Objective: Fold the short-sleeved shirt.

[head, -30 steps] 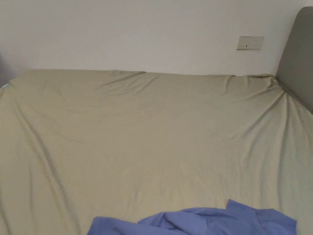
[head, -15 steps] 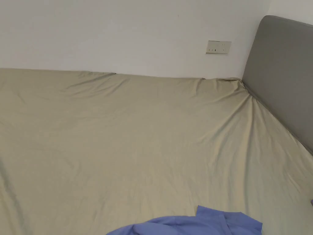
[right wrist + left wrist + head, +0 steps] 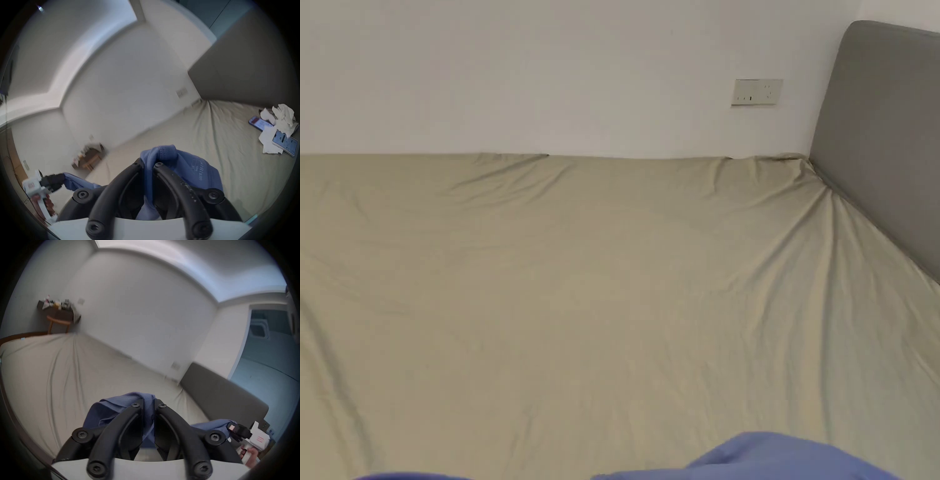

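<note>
Here the blue short-sleeved shirt is held up off the bed, pinched at one end by the left gripper and at the other by the right gripper. A spreading step is judged in hand; next, the cloth should be laid flat. At the right, two phones and crumpled tissues are to be avoided.

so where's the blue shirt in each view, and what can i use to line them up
Head view: the shirt peeks in at the bottom edge, right of centre.
Left gripper view: bottom centre, pinched in the left gripper, stretching right to the right gripper.
Right gripper view: bottom centre, pinched in that gripper, trailing left to the other.
Shared landmark: the wall socket beside the grey headboard.
</note>
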A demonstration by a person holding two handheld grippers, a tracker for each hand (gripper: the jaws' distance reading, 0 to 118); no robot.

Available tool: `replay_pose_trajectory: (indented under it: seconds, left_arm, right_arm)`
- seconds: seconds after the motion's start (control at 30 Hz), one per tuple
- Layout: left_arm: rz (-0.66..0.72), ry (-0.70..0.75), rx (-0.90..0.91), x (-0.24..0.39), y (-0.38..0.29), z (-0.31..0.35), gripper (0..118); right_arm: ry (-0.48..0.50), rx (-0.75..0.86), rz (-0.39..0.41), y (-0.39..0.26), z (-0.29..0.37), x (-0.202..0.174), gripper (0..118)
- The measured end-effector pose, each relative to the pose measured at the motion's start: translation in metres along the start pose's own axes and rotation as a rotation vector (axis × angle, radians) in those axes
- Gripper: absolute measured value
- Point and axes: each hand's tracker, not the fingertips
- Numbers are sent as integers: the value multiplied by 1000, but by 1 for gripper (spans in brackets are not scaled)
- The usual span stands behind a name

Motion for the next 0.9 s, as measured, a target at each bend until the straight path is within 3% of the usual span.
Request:
replay_pose_trajectory:
  seconds: [0.13,0.2,0.5,0.67,0.9]
  left_arm:
    - [-54,-45,90,14,35,4,10]
    - [-60,-48,131,16,58,-15,10]
    - [-110,-147,142,15,149,-201,10]
    - [-93,-121,36,-10,124,-275,10]
    - [-14,16,-214,-65,29,-305,10]
  right_arm:
    - [46,57,99,41,-6,-31,10]
    - [60,62,111,64,-20,-38,10]
    - [70,157,250,162,-170,-50,10]
    - [15,145,288,150,-238,-23,10]
    - [-122,-84,215,70,-270,50,10]
